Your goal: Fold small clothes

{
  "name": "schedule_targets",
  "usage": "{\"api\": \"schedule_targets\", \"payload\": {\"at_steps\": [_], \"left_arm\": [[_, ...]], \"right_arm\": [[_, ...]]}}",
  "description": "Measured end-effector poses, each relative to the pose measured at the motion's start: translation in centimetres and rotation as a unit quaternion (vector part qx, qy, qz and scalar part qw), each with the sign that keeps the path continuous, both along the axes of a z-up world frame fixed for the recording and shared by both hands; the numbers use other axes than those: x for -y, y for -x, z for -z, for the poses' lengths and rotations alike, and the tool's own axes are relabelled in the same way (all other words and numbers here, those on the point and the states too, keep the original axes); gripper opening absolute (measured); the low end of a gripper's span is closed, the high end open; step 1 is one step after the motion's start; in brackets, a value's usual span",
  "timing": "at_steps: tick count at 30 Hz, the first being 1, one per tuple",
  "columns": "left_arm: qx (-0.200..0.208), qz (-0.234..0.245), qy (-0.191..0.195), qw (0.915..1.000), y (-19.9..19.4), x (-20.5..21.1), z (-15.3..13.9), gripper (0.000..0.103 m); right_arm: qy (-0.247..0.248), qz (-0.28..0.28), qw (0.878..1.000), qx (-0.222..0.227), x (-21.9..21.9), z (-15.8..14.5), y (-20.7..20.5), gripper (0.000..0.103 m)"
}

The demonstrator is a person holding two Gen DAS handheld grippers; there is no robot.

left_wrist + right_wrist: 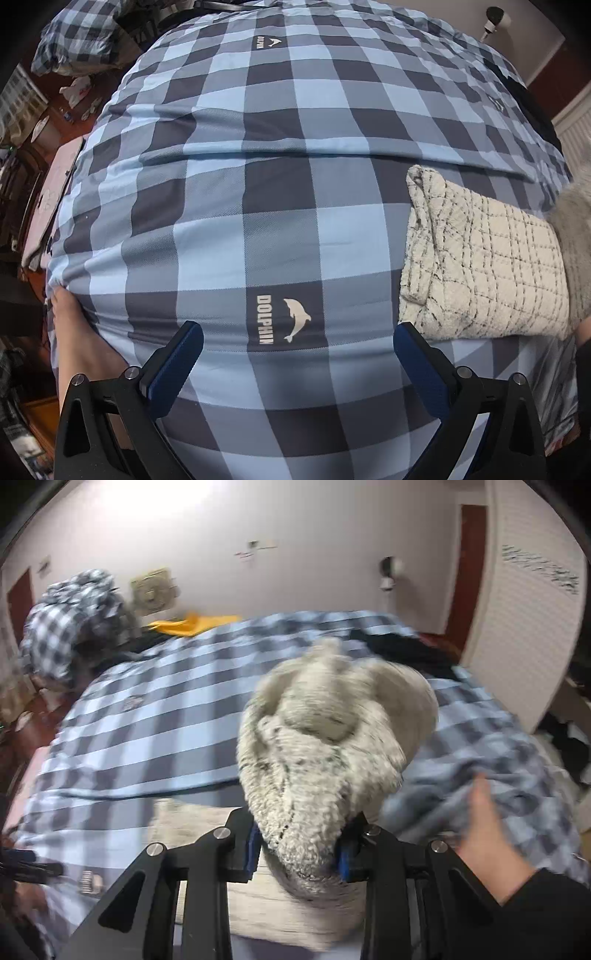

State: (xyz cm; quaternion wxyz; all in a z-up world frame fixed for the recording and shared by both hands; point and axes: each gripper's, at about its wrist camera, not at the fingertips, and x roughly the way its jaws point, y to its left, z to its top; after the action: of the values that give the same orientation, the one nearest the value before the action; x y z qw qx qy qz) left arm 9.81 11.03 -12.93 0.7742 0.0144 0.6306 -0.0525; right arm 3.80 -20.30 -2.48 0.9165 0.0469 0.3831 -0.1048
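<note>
Bunching between right tool (299, 849) pads: fluffy cream garment (332, 731).

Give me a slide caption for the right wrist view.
Right gripper clamps a fluffy cream garment above the blue checked bedspread.
</note>
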Motion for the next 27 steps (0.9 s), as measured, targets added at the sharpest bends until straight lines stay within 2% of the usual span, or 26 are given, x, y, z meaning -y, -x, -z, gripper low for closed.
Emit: {"api": "schedule_targets", "payload": {"at_steps": [4,8,12,16,19,22,25,26,27], "left_arm": [[0.028,0.008,-0.009,0.9995,-0.1,0.7,-0.8,0.103],[0.05,0.003,-0.006,0.9988,-0.7,0.9,-1.7,0.103],[0.064,-0.016,0.007,0.9978,-1.1,0.4,-2.6,0.103],[0.085,-0.043,0.012,0.9953,-1.7,-0.9,-4.0,0.103],[0.102,-0.071,0.025,0.9919,-2.2,-2.7,-5.2,0.103],[0.084,-0.091,0.056,0.9907,-2.8,-4.2,-5.6,0.103],[0.05,-0.101,0.13,0.9851,-4.2,-4.5,-6.2,0.103],[0.038,-0.089,0.152,0.9836,-5.1,-3.5,-6.5,0.103],[0.035,-0.072,0.155,0.9846,-5.7,-2.4,-6.7,0.103]], "right_arm": [[0.04,-0.042,0.998,-0.005,-3.9,1.5,-1.3,0.026],[0.032,-0.081,0.996,-0.034,-6.9,4.0,-2.2,0.024],[0.038,-0.116,0.992,-0.019,-10.5,4.1,-2.4,0.023],[0.063,-0.179,0.982,-0.019,-13.9,5.8,-2.1,0.023],[0.08,-0.221,0.972,-0.03,-15.6,8.2,-1.6,0.023],[0.103,-0.243,0.964,-0.04,-15.9,10.5,-1.1,0.023],[0.104,-0.262,0.959,-0.036,-15.5,10.9,-0.7,0.023],[0.103,-0.266,0.958,-0.035,-15.4,10.9,-0.7,0.023],[0.104,-0.27,0.957,-0.034,-15.3,10.9,-0.7,0.023]]}}
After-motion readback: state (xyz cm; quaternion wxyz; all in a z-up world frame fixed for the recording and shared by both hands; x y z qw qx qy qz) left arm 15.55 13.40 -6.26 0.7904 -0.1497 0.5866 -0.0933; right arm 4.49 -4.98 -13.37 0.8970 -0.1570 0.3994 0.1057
